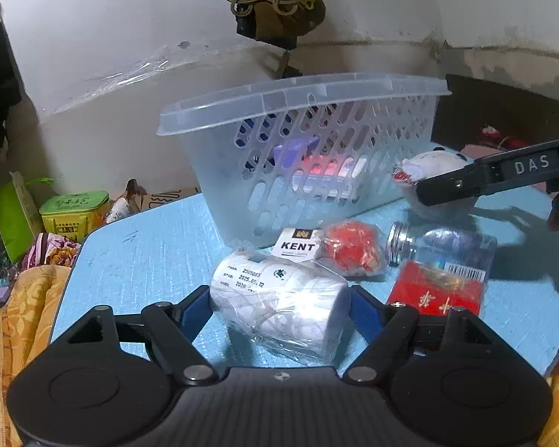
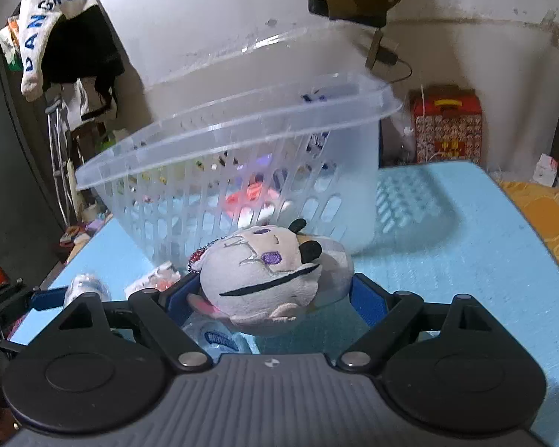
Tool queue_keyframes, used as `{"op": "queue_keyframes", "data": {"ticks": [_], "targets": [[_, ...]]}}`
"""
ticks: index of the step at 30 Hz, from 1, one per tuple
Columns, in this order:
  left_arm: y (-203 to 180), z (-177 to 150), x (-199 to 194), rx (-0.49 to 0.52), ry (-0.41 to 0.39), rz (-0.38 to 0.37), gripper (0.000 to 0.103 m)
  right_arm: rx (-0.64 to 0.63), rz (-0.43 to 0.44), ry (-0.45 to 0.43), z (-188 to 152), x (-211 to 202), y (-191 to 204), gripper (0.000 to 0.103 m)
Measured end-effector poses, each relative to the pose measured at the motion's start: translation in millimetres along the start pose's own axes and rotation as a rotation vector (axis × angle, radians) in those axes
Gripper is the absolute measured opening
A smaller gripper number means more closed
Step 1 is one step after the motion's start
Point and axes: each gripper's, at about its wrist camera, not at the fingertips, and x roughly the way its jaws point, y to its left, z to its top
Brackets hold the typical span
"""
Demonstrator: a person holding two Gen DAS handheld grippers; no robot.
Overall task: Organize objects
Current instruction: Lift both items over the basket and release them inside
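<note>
A white roll of labels in clear wrap [image 1: 279, 309] lies on the blue table [image 1: 149, 253], and my left gripper [image 1: 279, 298] has its blue pads against both ends of it. A grey plush toy [image 2: 264, 283] with black ears sits between the pads of my right gripper [image 2: 275, 283], which touch both its sides. The same plush toy [image 1: 428, 167] shows at the right in the left wrist view. A clear slotted basket [image 1: 302, 93] with several items inside stands behind. In front of it lie a KENT box [image 1: 298, 246], a red packet [image 1: 350, 247], a clear jar [image 1: 447, 249] and a red envelope [image 1: 436, 290].
A green and yellow tin [image 1: 74, 212] and orange cloth [image 1: 26, 316] sit off the table's left edge. A red patterned box [image 2: 445, 126] stands behind the table at the right. Clothes [image 2: 44, 29] hang at the far left. Bare blue table [image 2: 447, 253] shows right of the basket.
</note>
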Motion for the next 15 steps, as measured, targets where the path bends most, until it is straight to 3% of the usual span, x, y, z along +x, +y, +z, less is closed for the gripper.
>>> {"op": "queue_keyframes", "data": {"ticks": [7, 15], "targets": [[4, 2, -6, -0.013, -0.041, 0.012, 0.081, -0.028, -0.018, -0.056, 3, -16, 0, 0.088], [6, 7, -22, -0.030, -0.117, 0.038, 0.081, -0.135, -0.059, -0.252, 9, -59, 15, 0.088]]}}
